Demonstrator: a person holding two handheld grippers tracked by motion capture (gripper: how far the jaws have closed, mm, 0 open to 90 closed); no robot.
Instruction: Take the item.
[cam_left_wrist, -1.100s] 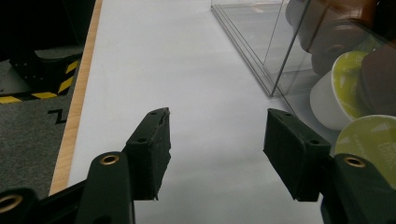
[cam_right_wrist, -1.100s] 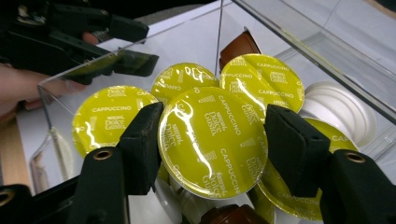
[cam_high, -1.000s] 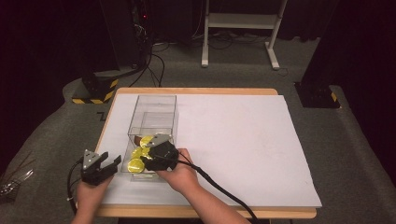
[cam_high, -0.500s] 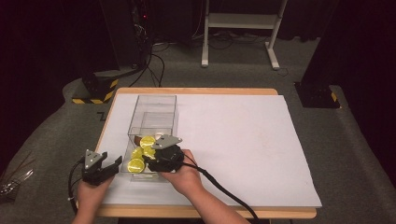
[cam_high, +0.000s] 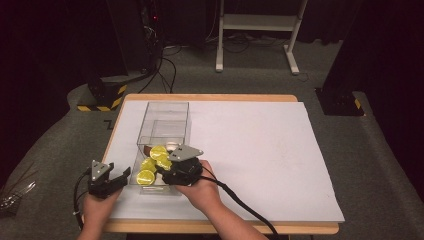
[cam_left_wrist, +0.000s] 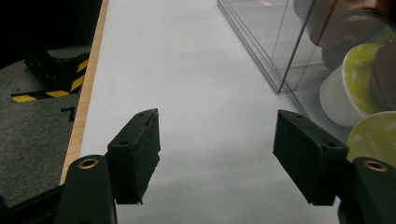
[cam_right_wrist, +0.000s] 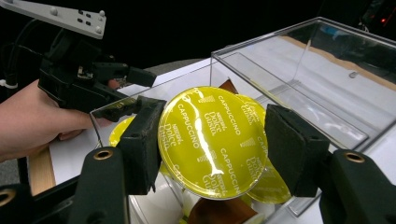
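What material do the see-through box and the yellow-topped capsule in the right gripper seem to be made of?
Box: probably clear hard plastic such as acrylic, glossy; its straight edges catch light and the table shows through.
Capsule, which the right gripper clamps: the yellow lid looks like shiny foil, with a bright glare streak and printed letters; its white cup seems smooth plastic.

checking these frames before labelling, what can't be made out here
- High view: the right gripper jaws are hidden under its grey plate and the hand.
- Right gripper view: the held yellow-lidded capsule hides the capsules behind it; their count is unclear.
- Left gripper view: the clear box is cut off by the frame edge.
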